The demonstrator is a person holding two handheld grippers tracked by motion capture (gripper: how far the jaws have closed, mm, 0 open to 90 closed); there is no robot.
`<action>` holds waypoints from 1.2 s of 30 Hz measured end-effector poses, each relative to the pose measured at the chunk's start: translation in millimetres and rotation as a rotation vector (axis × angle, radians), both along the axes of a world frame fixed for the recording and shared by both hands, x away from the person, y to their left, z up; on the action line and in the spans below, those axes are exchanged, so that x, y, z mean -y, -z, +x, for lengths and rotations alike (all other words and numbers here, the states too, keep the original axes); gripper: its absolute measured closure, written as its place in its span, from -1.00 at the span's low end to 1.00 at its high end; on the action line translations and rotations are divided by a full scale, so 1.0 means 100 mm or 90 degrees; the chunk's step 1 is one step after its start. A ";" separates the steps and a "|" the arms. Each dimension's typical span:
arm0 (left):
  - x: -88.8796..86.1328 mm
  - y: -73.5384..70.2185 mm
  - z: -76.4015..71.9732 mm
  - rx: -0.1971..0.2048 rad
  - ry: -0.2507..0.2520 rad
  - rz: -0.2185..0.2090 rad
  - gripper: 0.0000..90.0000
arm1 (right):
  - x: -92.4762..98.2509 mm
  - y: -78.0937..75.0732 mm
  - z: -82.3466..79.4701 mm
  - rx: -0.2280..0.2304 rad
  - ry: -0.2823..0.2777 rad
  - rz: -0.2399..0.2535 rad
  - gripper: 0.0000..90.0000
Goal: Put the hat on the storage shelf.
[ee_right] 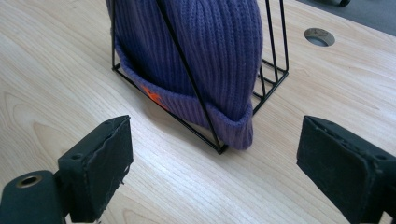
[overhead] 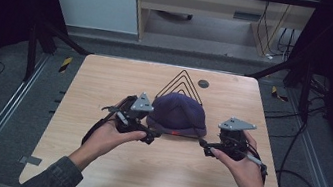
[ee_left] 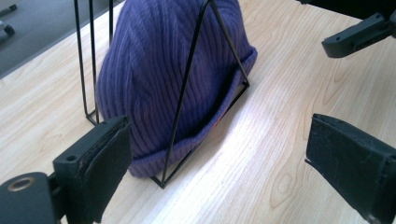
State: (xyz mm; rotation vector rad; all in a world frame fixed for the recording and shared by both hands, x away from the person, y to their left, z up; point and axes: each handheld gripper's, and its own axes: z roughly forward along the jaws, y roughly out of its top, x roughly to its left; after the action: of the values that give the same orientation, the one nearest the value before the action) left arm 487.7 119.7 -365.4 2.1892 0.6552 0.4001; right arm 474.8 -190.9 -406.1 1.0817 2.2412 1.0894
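Nothing grasped yet — both grippers, left gripper (overhead: 150, 136) at 9 o'clock, right gripper (overhead: 206, 148) at 3, jaws spread, flank the beanie (overhead: 177, 113) in its wire rack (overhead: 184, 78).

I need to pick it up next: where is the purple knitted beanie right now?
The purple ribbed knitted beanie sits mid-table in the high view, inside the black triangular wire rack, between the open left claw and open right claw.

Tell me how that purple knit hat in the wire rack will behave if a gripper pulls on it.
The hat is ribbed knit, so it will probably stretch and sag rather than hold shape. It sits among the wire rack's thin triangles, so it may snag, and the light-looking rack could slide or tip with it.
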 end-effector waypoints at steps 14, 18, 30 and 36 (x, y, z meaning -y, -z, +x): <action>-0.29 0.13 -0.10 -0.017 -0.031 -0.015 -0.87 | -0.25 -0.10 -0.04 0.006 -0.034 -0.001 -0.80; -0.42 0.19 -0.12 -0.023 -0.043 -0.020 -0.88 | -0.38 -0.12 -0.04 0.009 -0.042 0.001 -0.81; -0.65 0.44 -0.18 -0.035 -0.045 0.010 -0.90 | -0.59 -0.16 0.03 0.031 -0.040 0.016 -0.80; -0.74 0.56 -0.21 -0.050 -0.050 0.014 -0.90 | -0.71 -0.11 0.06 0.019 -0.050 0.012 -0.81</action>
State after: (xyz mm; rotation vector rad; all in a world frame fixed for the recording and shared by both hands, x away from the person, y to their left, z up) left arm 466.5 193.7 -421.5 2.2142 0.7859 0.3643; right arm 480.3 -119.8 -395.2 0.9869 2.2714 1.1525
